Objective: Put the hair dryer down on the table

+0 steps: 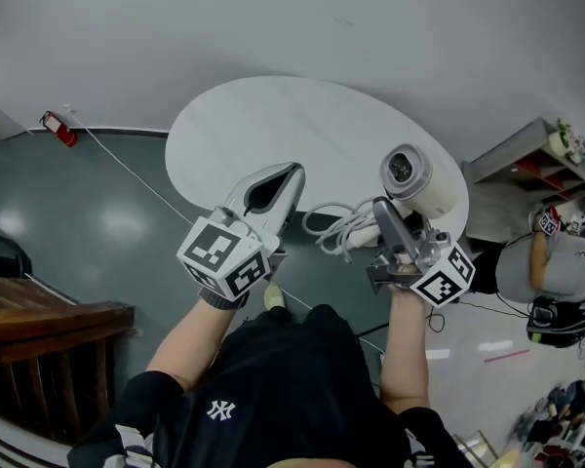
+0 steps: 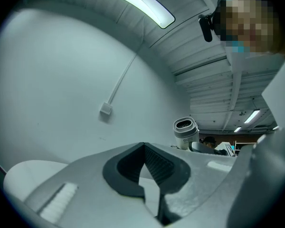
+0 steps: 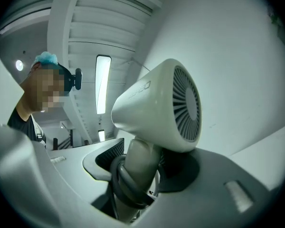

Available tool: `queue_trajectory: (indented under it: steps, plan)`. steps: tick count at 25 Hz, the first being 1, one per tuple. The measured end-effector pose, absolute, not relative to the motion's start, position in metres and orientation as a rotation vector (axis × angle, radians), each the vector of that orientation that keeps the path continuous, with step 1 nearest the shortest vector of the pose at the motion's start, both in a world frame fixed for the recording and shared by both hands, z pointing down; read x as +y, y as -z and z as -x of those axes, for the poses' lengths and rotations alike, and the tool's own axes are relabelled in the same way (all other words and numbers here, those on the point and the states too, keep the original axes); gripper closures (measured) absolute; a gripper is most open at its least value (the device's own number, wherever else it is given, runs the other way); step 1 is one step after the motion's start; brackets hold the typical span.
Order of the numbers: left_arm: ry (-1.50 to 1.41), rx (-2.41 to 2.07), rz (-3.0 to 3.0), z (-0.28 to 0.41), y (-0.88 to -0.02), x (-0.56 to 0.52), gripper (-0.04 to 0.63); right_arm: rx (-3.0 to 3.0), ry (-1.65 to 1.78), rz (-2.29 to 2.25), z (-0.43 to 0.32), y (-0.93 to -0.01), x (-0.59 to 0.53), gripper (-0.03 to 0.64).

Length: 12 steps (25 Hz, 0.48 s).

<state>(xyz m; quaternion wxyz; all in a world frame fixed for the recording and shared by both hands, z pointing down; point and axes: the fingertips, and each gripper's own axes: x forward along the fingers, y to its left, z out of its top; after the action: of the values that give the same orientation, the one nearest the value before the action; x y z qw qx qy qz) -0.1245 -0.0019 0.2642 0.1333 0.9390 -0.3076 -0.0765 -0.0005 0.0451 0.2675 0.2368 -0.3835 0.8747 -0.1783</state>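
Note:
In the head view, a white hair dryer [image 1: 412,178] is held upright over the near right edge of the white oval table [image 1: 273,115], its nozzle facing up. My right gripper [image 1: 388,224] is shut on its handle. In the right gripper view the dryer's grey handle [image 3: 135,163] stands between the jaws, with the rear grille to the right. Its grey cord [image 1: 338,226] hangs in loops beside the gripper and wraps the handle [image 3: 126,189]. My left gripper [image 1: 292,171] hovers at the table's near edge, left of the dryer, shut with nothing in it. The dryer [image 2: 185,130] also shows in the left gripper view.
A red fire extinguisher [image 1: 58,128] lies on the floor by the wall at the left. Dark wooden steps [image 1: 49,330] are at the lower left. A shelf unit [image 1: 526,159] and another person [image 1: 551,266] are at the right.

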Motion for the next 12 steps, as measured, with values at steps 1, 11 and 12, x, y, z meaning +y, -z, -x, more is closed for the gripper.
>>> queue_trajectory:
  steps: [1, 11, 12]
  plan:
    - [0.218, -0.877, -2.724, 0.121, -0.267, -0.002, 0.595, 2.393, 0.494, 1.068, -0.001, -0.270, 0.045, 0.379]
    - [0.188, -0.789, -2.709, 0.091, -0.296, -0.056, 0.595, 2.383, 0.582, 1.159, -0.020, -0.312, -0.019, 0.379]
    - [0.186, -0.788, -2.704, 0.086, -0.299, -0.064, 0.595, 2.384, 0.600, 1.159, -0.024, -0.318, -0.029, 0.379]
